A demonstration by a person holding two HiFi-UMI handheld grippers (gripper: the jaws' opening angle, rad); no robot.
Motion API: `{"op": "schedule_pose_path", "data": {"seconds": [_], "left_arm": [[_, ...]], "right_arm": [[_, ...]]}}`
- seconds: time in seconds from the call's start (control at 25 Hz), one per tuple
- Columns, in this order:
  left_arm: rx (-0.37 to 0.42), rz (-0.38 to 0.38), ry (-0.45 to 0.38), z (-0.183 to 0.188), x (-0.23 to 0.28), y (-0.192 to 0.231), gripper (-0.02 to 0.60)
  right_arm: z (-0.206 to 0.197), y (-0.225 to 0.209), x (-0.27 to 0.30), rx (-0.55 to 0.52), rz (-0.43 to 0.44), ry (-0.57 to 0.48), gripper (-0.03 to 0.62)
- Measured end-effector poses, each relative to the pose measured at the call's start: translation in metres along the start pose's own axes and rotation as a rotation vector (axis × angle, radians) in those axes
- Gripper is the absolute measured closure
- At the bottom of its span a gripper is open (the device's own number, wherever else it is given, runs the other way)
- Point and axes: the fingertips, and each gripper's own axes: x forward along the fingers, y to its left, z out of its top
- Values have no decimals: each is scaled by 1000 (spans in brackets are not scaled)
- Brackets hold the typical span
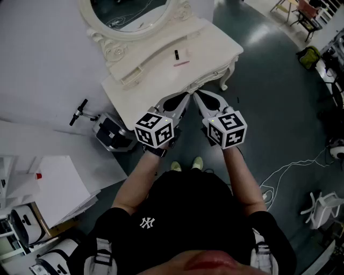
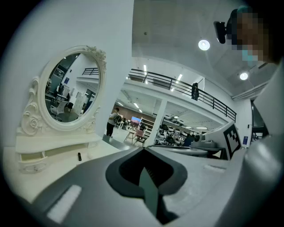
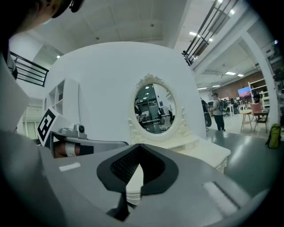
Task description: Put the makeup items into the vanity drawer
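Head view, vanity: I look down on a cream vanity with an oval mirror at its back. It stands on a dark floor.
Head view, makeup: A small black makeup item stands upright on the tabletop. A thin pink makeup stick lies just beside it, on the side nearer me. Both sit out on the top, well apart from my grippers.
Head view, grippers: I hold the left gripper and the right gripper side by side at the vanity's front edge. Their tips are near each other and point toward the mirror.
Left gripper view, jaws: I read them as closed tip to tip, with nothing caught between them.
Left gripper view, scene: The mirror sits ahead and to the left. The black makeup item shows small on the tabletop below it, far beyond the tips. The right gripper's body crosses the right side of the view.
Right gripper view, jaws: They are pressed together at the tips and hold nothing. Only the pale vanity shows through the slit behind the tips.
Right gripper view, scene: The mirror stands almost straight ahead above the tips, and the tabletop runs off to the right. The left gripper lies along the left side. A person stands far off on the floor at the right.
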Motion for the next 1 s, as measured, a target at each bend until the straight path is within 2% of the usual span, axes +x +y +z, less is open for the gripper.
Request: {"op": "schedule_pose_path", "data": {"seconds": [0.72, 1.0], "left_arm": [[-14, 33, 14, -17, 31, -19, 581], [-14, 68, 13, -18, 35, -7, 581]], "right_arm": [[-8, -31, -21, 32, 44, -1, 572], [-10, -39, -16, 76, 78, -14, 571]]}}
